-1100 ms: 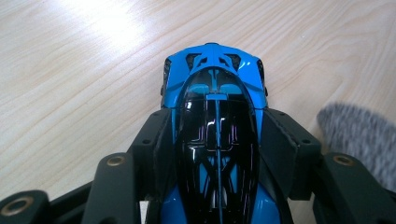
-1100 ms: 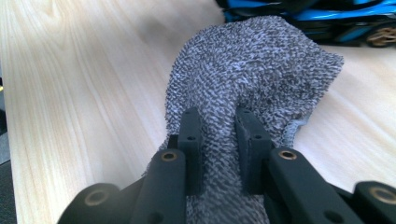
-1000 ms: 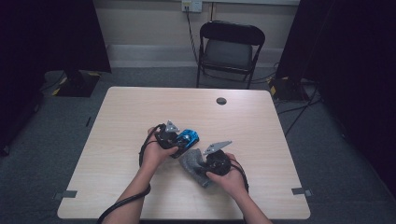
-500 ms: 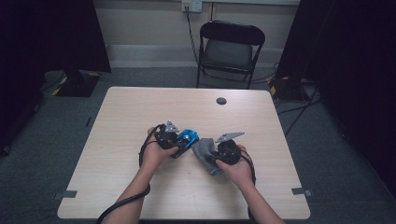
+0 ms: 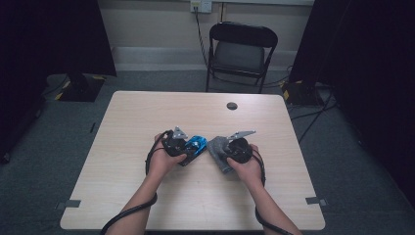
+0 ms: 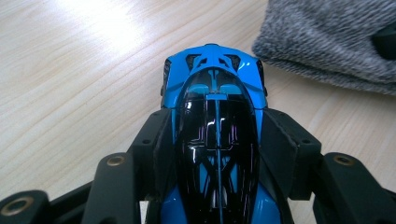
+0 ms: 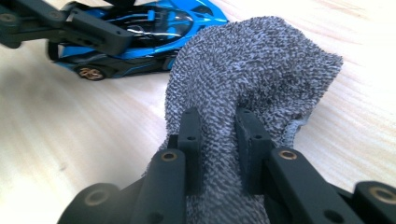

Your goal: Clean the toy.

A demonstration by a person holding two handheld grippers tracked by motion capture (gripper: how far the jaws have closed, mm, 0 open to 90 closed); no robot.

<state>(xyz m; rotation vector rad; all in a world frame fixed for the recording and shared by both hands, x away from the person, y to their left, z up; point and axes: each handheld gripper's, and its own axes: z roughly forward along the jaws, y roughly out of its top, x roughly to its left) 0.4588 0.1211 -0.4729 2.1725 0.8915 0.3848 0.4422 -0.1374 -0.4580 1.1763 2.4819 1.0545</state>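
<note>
Jaws around blue toy car [image 6: 215, 135]

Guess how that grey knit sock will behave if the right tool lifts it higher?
Probably floppy: the grey sock bunches and folds where the right tool pinches it. Likely light, being thin knit fabric. The coarse knit should grip the pads rather than slip; the free end would probably sag and drag on the table.
</note>
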